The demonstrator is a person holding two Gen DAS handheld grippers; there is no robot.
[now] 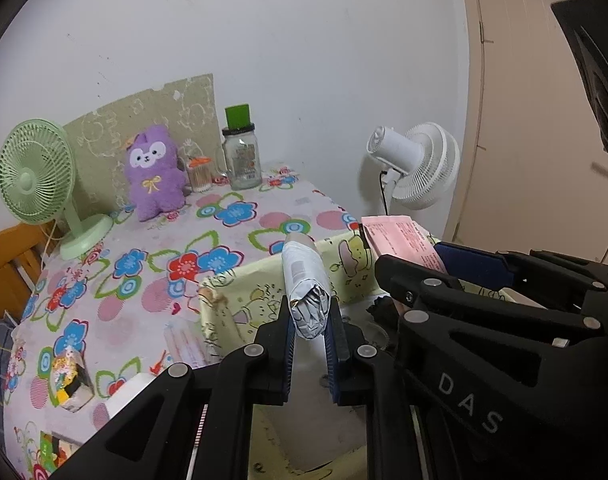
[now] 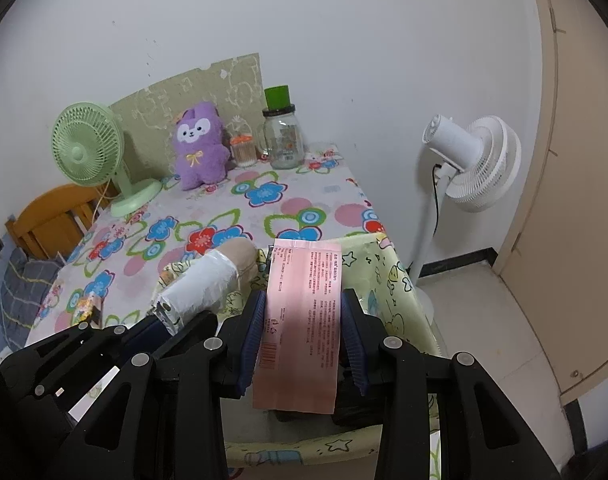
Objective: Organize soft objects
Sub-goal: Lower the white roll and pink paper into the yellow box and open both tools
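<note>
My left gripper [image 1: 309, 312] is shut on a white, foil-wrapped soft roll [image 1: 305, 280] that juts forward between its blue pads. It hangs over a pale yellow cartoon-print fabric box [image 1: 232, 300] at the near table edge. My right gripper [image 2: 304, 298] is shut on a flat pink packet [image 2: 304, 312] with red print, held above the same fabric box [image 2: 387, 276]. Each gripper shows in the other's view: the right gripper [image 1: 413, 258] with the pink packet [image 1: 391, 238], and the left gripper [image 2: 164, 320] with the roll [image 2: 200, 288]. A purple plush toy [image 1: 156, 172] sits upright at the back of the table.
On the floral tablecloth [image 1: 144, 272] stand a green desk fan [image 1: 36, 172], a glass jar with a green lid [image 1: 242, 156], a small toothpick jar [image 1: 200, 174] and a little printed carton [image 1: 72, 380]. A white pedestal fan [image 2: 475, 164] and a beige door [image 2: 575, 160] are to the right, a wooden chair [image 2: 48, 216] to the left.
</note>
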